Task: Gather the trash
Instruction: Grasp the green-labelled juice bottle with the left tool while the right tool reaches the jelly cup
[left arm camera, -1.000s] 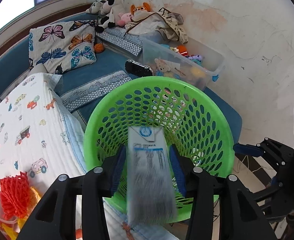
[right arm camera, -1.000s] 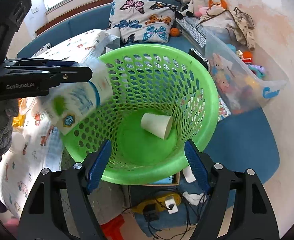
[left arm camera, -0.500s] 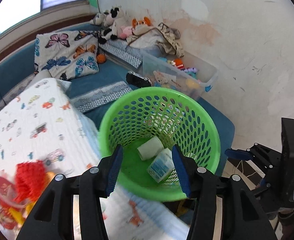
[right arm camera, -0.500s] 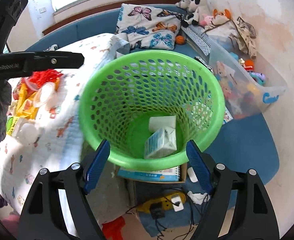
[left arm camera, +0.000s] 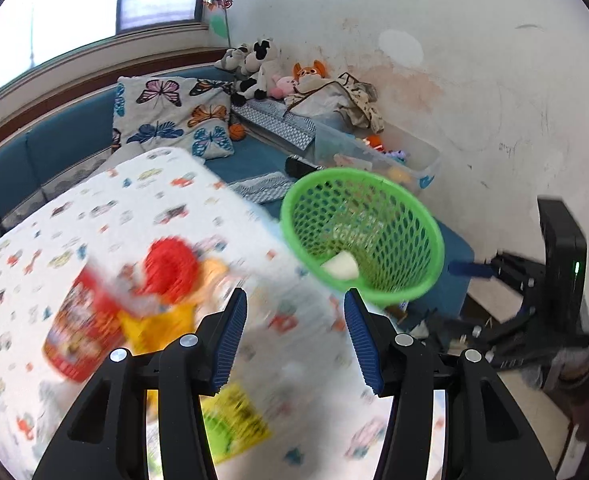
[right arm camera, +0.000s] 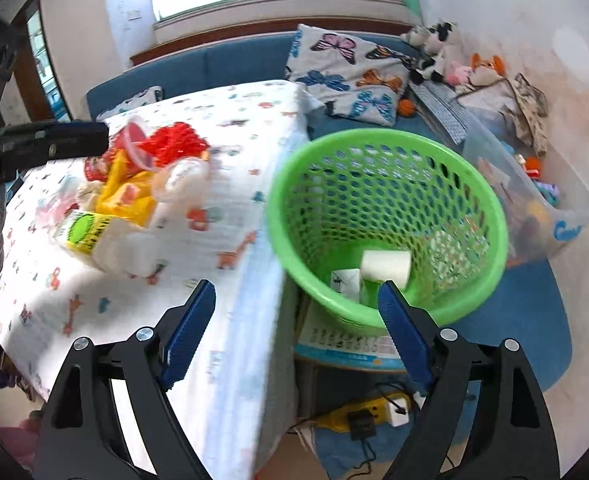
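Beside the cloth-covered table (right arm camera: 230, 208), green basket (right arm camera: 386, 140) holds carton (right arm camera: 346, 284), cup (right arm camera: 386, 266).

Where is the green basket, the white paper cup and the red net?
green basket (right arm camera: 490, 216), right wrist view, on its right rim.
white paper cup (right arm camera: 386, 266), right wrist view, on its side wall, lying in the basket.
red net (right arm camera: 178, 144), right wrist view, on its middle, atop the trash pile.

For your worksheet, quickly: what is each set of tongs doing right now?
Left tongs: open, holding nothing.
Right tongs: open, jaws just widening, holding nothing.
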{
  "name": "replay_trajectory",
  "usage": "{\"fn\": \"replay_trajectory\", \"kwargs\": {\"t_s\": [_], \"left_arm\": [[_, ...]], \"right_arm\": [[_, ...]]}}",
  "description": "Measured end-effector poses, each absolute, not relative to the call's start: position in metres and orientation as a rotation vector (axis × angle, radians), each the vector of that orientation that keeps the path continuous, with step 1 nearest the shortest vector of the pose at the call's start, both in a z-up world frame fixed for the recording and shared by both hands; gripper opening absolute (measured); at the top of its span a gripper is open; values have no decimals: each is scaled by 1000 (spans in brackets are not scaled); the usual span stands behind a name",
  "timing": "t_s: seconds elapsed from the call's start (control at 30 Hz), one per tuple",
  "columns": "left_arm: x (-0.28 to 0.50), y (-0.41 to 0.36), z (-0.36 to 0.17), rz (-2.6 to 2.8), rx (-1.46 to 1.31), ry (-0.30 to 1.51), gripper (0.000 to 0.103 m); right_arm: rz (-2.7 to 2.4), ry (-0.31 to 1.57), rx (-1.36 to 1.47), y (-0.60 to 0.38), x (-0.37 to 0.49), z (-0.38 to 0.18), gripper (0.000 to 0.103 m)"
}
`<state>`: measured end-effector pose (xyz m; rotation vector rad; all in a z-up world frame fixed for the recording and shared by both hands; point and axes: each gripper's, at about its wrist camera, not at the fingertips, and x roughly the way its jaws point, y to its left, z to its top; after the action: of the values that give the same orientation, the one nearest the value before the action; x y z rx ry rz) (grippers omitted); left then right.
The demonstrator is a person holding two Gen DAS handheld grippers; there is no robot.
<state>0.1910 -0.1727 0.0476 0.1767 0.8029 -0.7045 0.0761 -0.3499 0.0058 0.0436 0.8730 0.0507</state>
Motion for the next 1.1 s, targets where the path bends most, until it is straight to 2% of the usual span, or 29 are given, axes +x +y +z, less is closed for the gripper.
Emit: {"fn": "replay_trajectory", "kwargs": {"t_s": [0.23,0.5,0.6,1.1], "left_arm": [[168,-141,25,-770,288,827,50],[168,-138,2,-871,438,842,65],[173,-138,-6,-886,479,853,67],[191,-135,-30,-943,556,897,68]], "right_arm": [[87,873,28,-324,77,9,84],[92,885,18,-313,79,10,85],[94,897,8,-310,81,9,85],[110,931,3,-302,95,-4,85]]}}
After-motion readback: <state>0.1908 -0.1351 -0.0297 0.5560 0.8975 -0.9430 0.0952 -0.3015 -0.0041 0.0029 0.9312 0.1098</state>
